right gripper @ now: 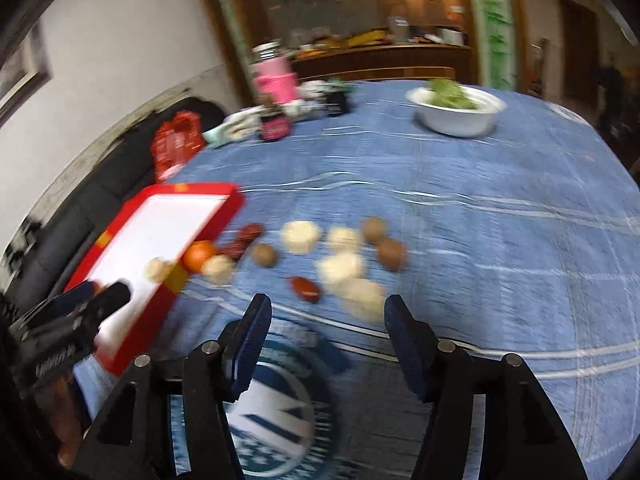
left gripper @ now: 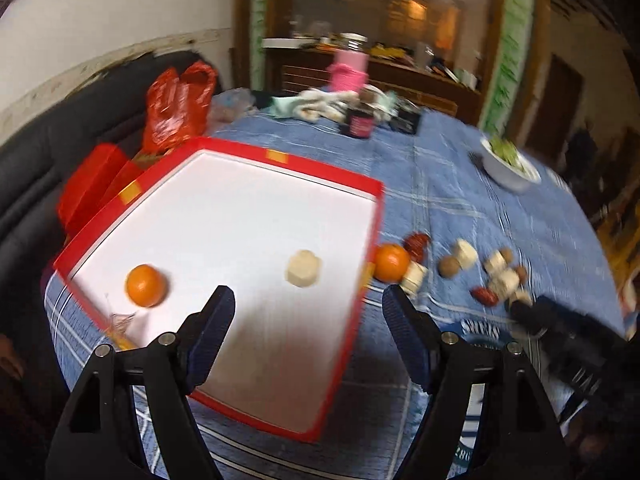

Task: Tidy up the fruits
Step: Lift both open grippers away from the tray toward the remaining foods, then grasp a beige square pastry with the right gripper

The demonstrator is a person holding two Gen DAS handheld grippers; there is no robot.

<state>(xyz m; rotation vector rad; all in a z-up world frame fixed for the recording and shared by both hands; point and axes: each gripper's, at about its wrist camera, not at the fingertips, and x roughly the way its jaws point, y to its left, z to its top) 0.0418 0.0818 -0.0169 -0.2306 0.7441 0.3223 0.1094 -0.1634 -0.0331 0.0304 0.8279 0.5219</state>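
A red-rimmed white tray lies on the blue cloth and holds an orange and a pale round piece. My left gripper is open and empty above the tray's near right part. Beside the tray's right rim lie a second orange, red dates, brown round fruits and several pale pieces. My right gripper is open and empty, just short of this pile: a date, pale pieces, brown fruits, the orange. The tray is at its left.
A white bowl of greens stands at the far right of the table. A pink container, a dark jar, cloths and a red bag crowd the far edge. A dark sofa lies left of the table.
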